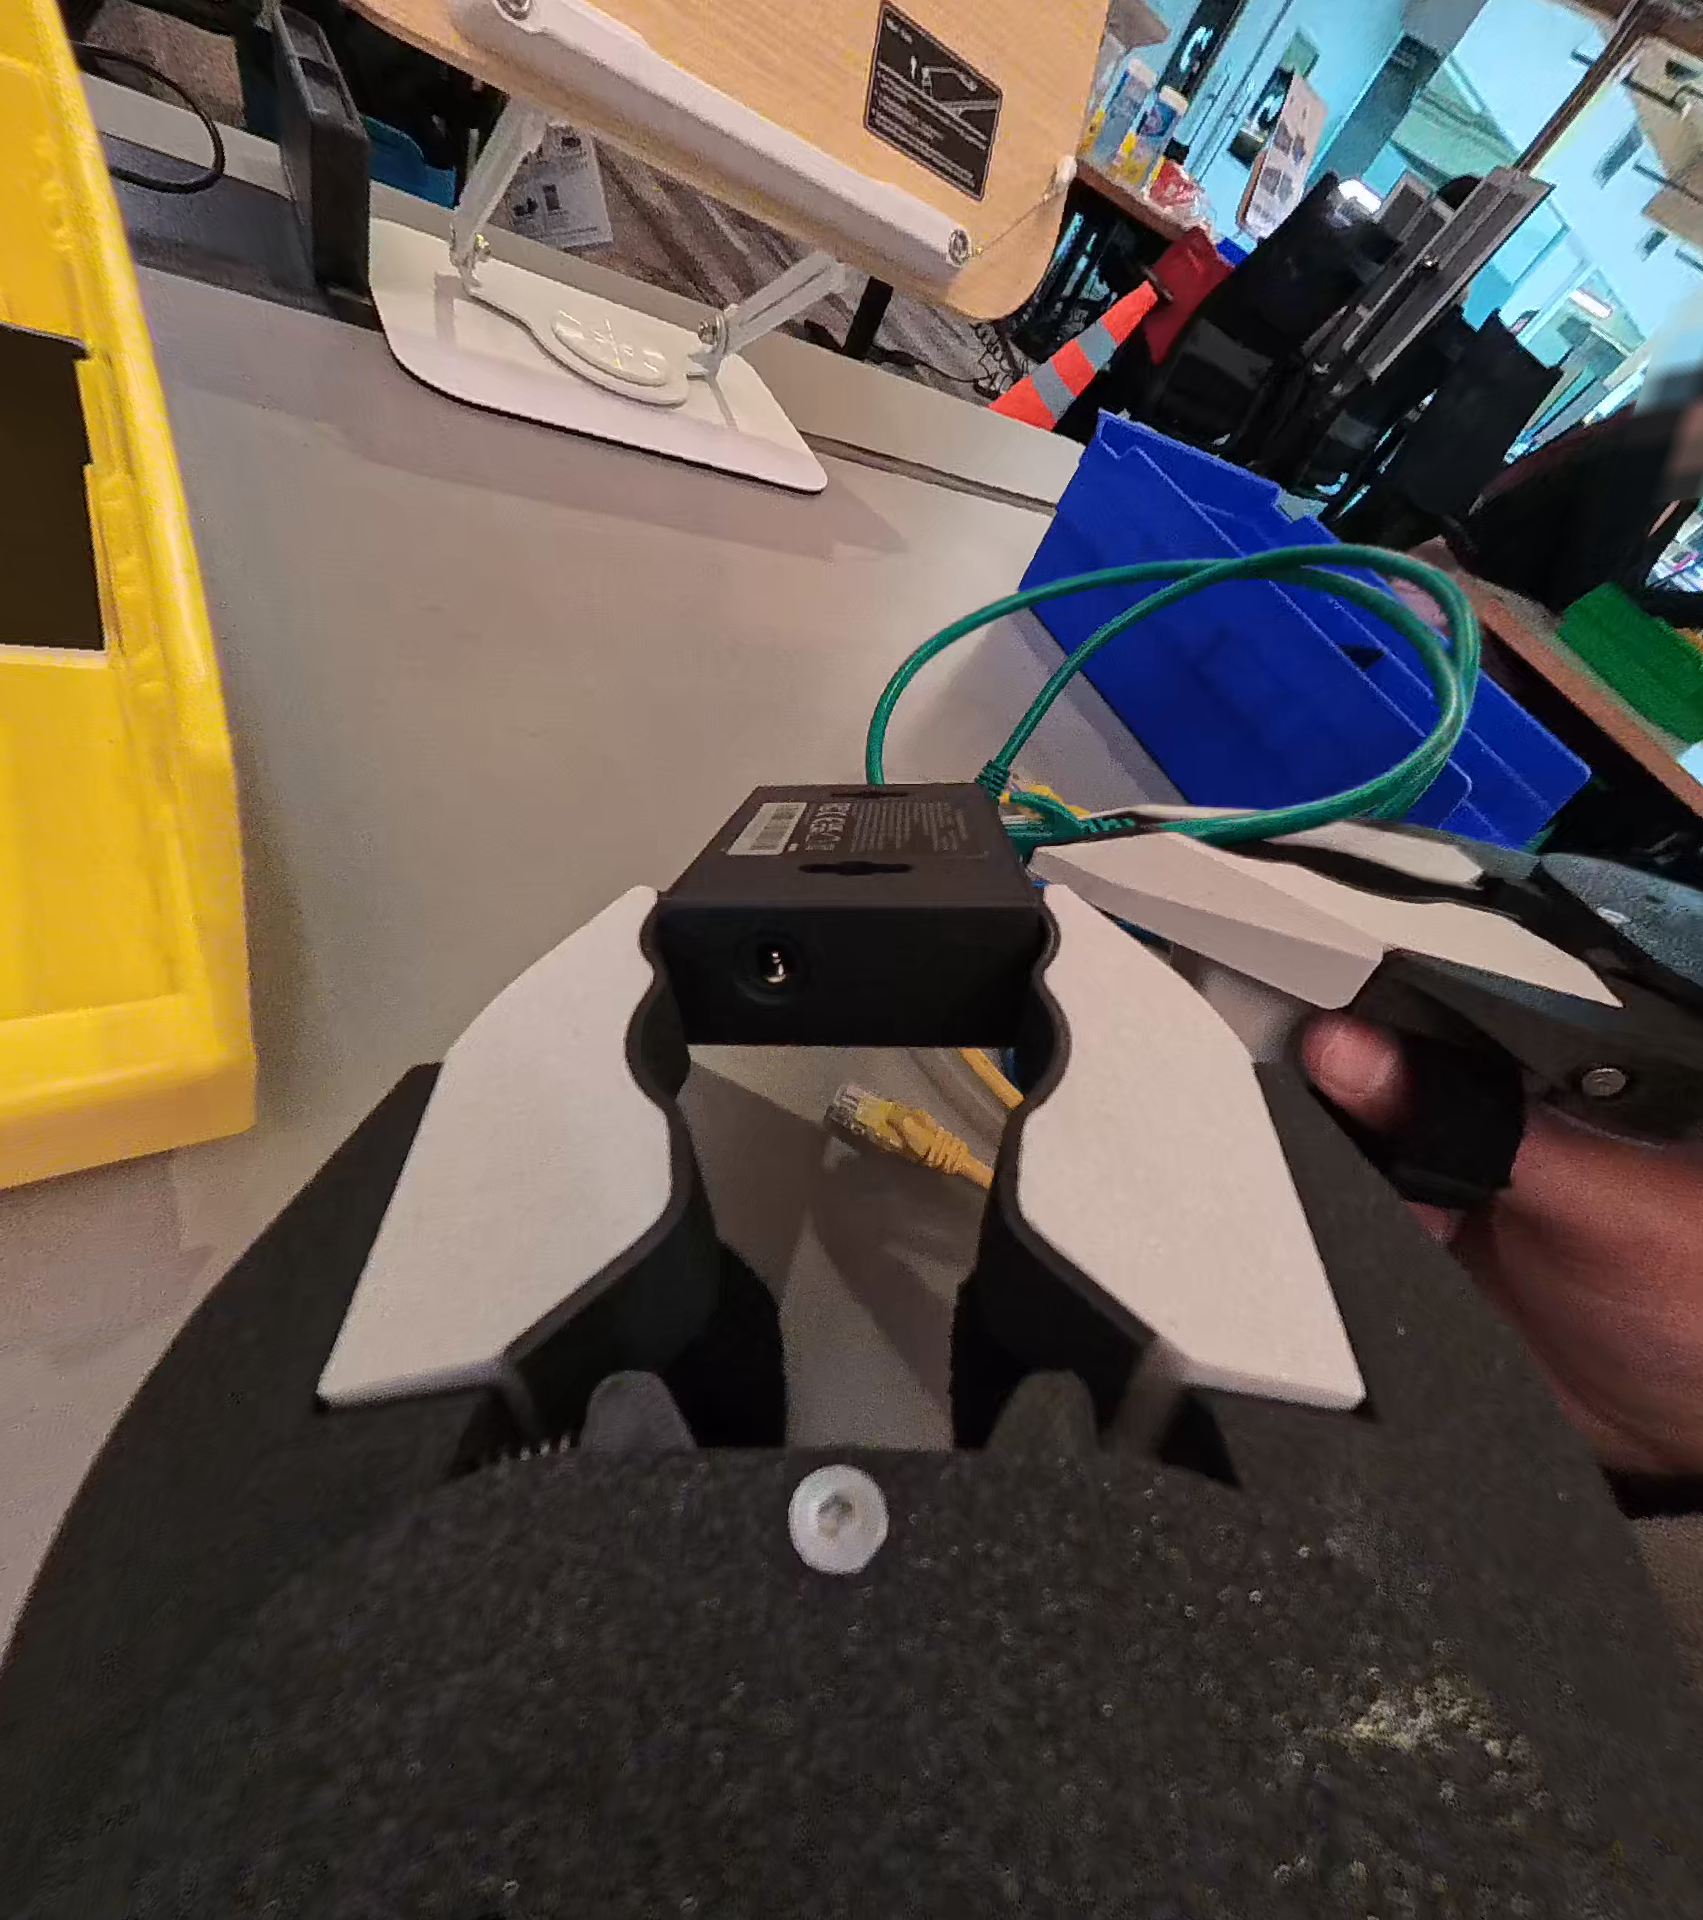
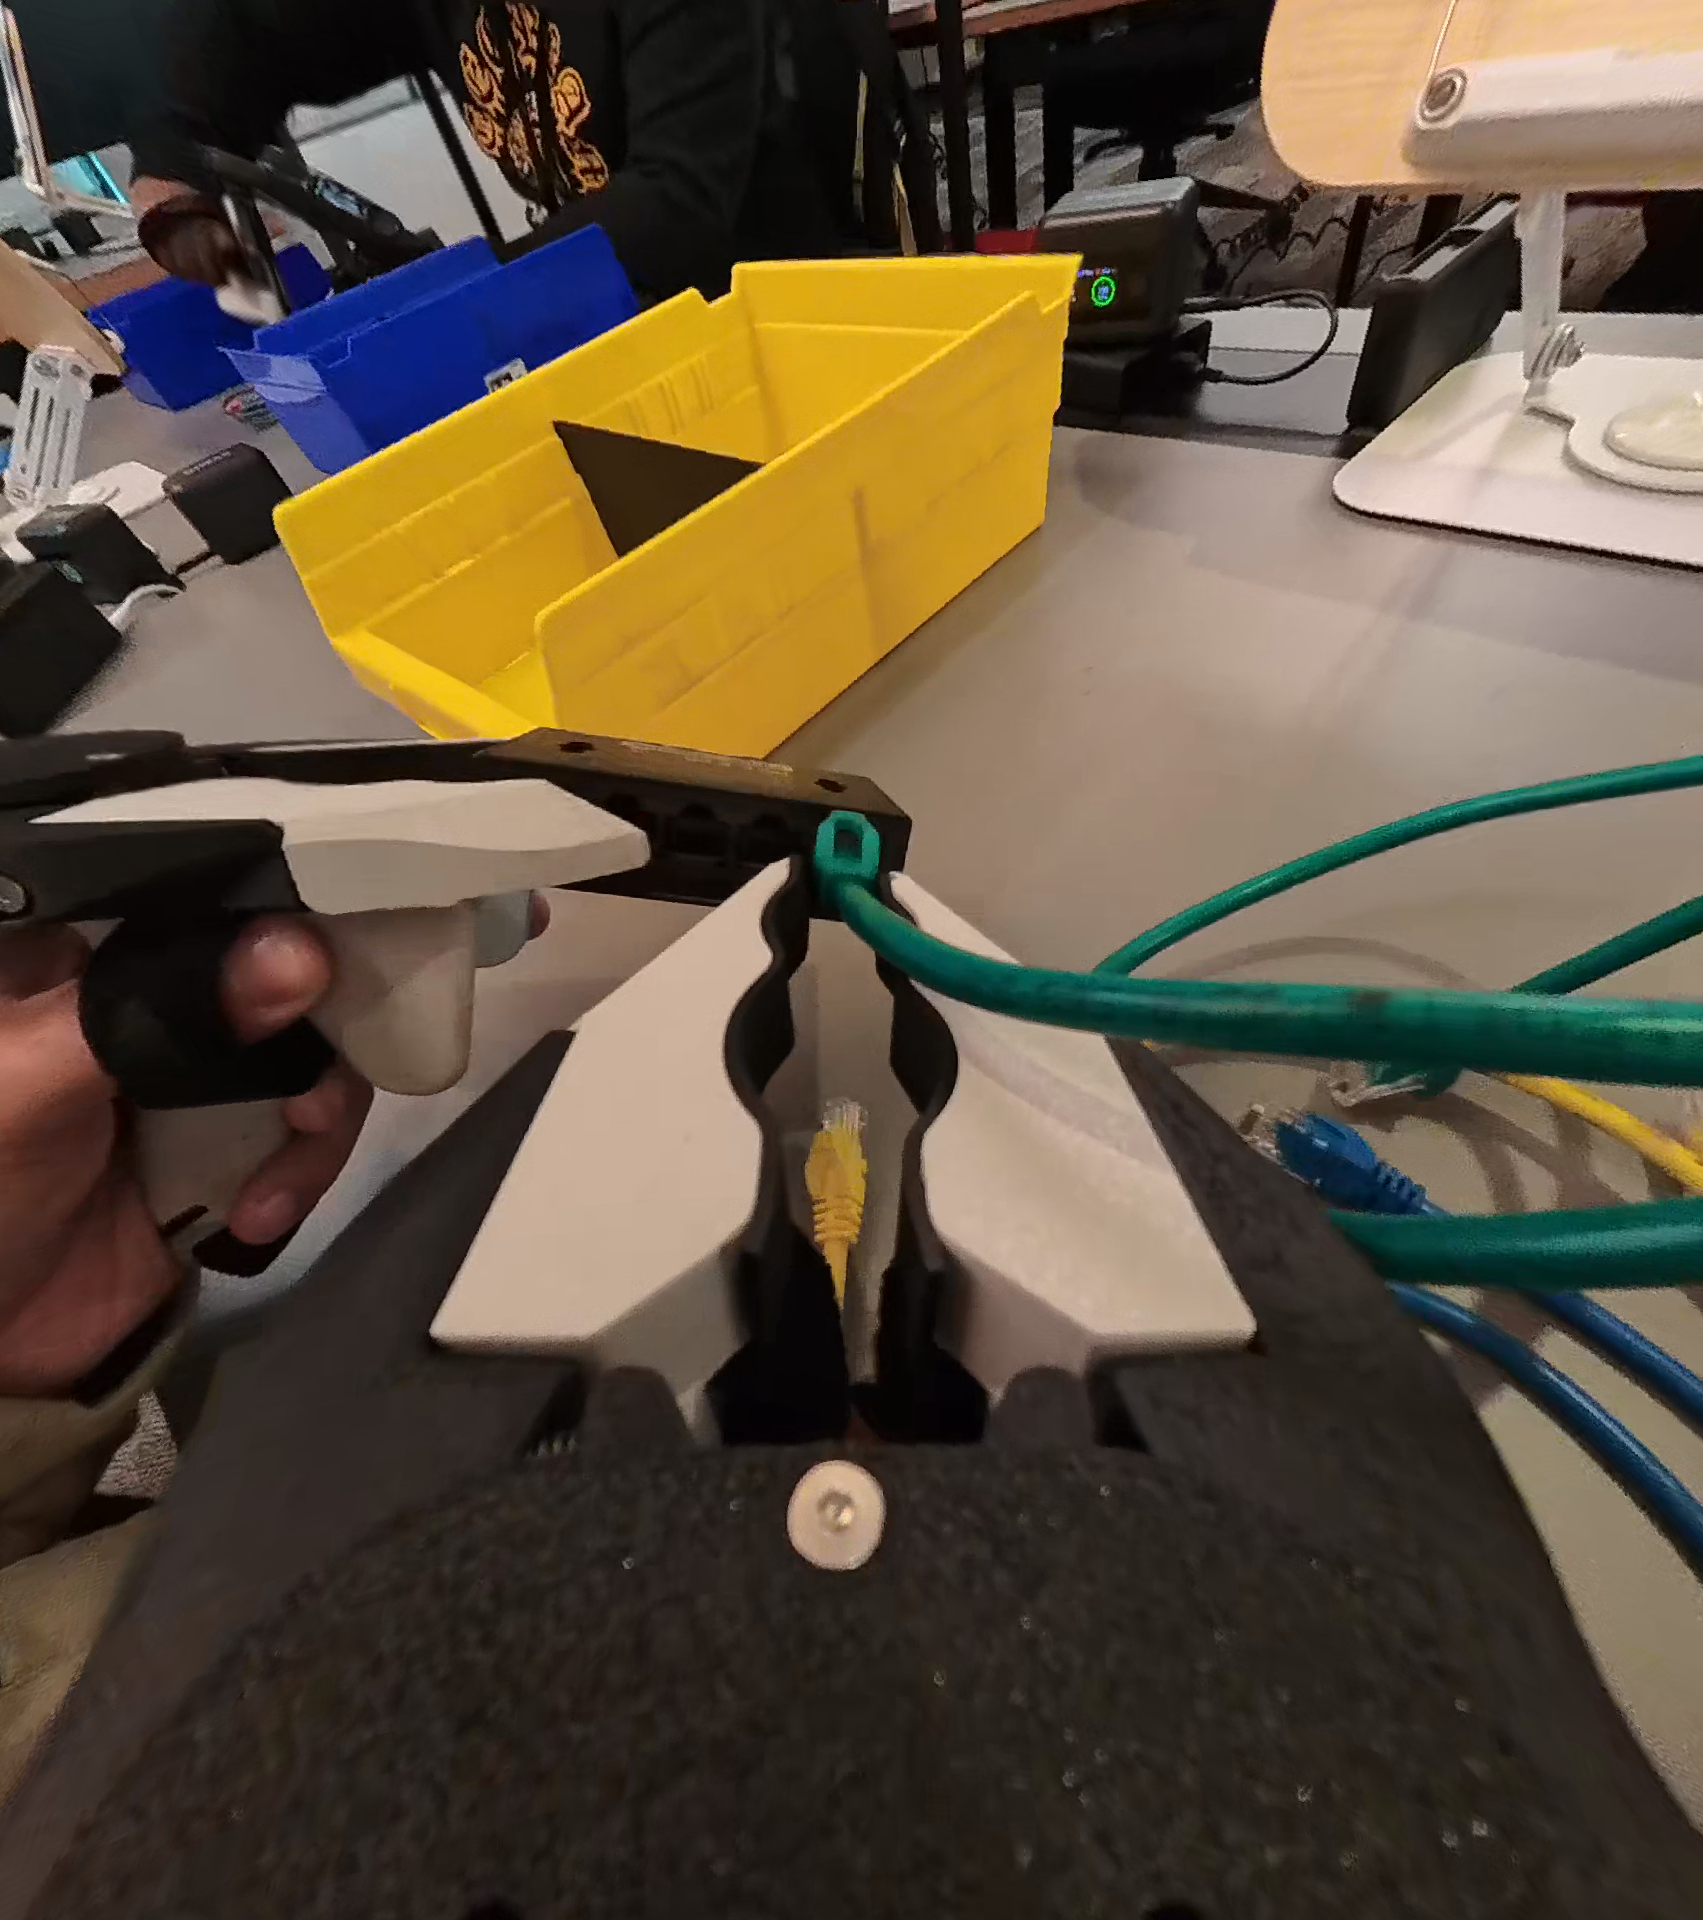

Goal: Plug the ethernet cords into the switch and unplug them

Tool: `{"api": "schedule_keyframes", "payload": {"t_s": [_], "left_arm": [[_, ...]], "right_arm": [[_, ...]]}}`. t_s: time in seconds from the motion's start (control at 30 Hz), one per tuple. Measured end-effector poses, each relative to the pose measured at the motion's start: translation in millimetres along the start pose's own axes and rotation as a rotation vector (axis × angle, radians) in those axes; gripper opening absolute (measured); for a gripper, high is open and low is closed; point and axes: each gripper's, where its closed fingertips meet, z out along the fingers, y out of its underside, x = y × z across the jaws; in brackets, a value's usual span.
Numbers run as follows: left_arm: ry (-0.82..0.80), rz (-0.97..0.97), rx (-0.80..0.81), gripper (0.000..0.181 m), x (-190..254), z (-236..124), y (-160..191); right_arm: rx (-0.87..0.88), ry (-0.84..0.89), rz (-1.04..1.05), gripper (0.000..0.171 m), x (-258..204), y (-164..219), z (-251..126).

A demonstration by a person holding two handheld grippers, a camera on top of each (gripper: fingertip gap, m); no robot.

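Observation:
My left gripper (image 1: pixel 847 935) is shut on the black switch (image 1: pixel 857 842) and holds it above the grey table, power socket facing the camera. In the right wrist view the switch (image 2: pixel 712 790) shows its row of ports, with the left gripper (image 2: pixel 608 821) coming in from the left. My right gripper (image 2: pixel 842 894) is shut on the green cord's plug (image 2: pixel 839 844), which sits at the rightmost port; I cannot tell how deep it is. The green cord (image 1: pixel 1449 665) loops off to the right. The right gripper (image 1: pixel 1044 862) touches the switch's right side.
A yellow plug (image 2: pixel 836 1174) lies on the table under the grippers, with blue (image 2: pixel 1346 1164) and more yellow cords to the right. A yellow bin (image 2: pixel 930 540) stands beyond, blue bins (image 1: pixel 1242 623) at the table edge, a white stand base (image 2: pixel 1553 488) at the back. A person stands behind.

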Motion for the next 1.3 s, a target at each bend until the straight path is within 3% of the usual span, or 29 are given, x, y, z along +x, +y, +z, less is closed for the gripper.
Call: {"api": "schedule_keyframes", "payload": {"t_s": [0.47, 0.57, 0.73, 0.83, 0.97, 1.07, 1.3], "left_arm": [[-0.008, 0.021, -0.002, 0.061, 0.6, 3.4, -0.6], [0.062, 0.041, -0.039, 0.061, 7.5, 3.9, 1.5], [0.045, 0.394, 0.066, 0.077, 10.3, -1.1, -10.2], [0.031, 0.599, 0.095, 0.065, 20.1, -2.7, -8.0], [-0.096, 0.919, 0.018, 0.056, 15.0, 2.5, 9.9], [-0.186, 1.122, 0.060, 0.035, 18.3, 3.2, 10.1], [-0.079, 1.136, 0.012, 0.029, 34.9, 4.9, 19.0]], "right_arm": [[0.010, -0.079, 0.126, 0.012, 3.7, 0.7, 4.2], [0.021, -0.039, 0.021, 0.012, 3.6, -11.9, -4.8], [-0.006, -0.014, -0.086, 0.012, -4.6, -21.6, -13.6], [-0.038, -0.033, -0.059, 0.012, -5.5, -19.1, -14.8], [-0.076, -0.073, 0.017, 0.012, -3.7, -15.5, -17.7], [-0.149, -0.131, 0.006, 0.012, -13.5, -7.6, -19.9], [-0.217, -0.177, 0.007, 0.013, -7.7, 3.5, -20.6]]}}
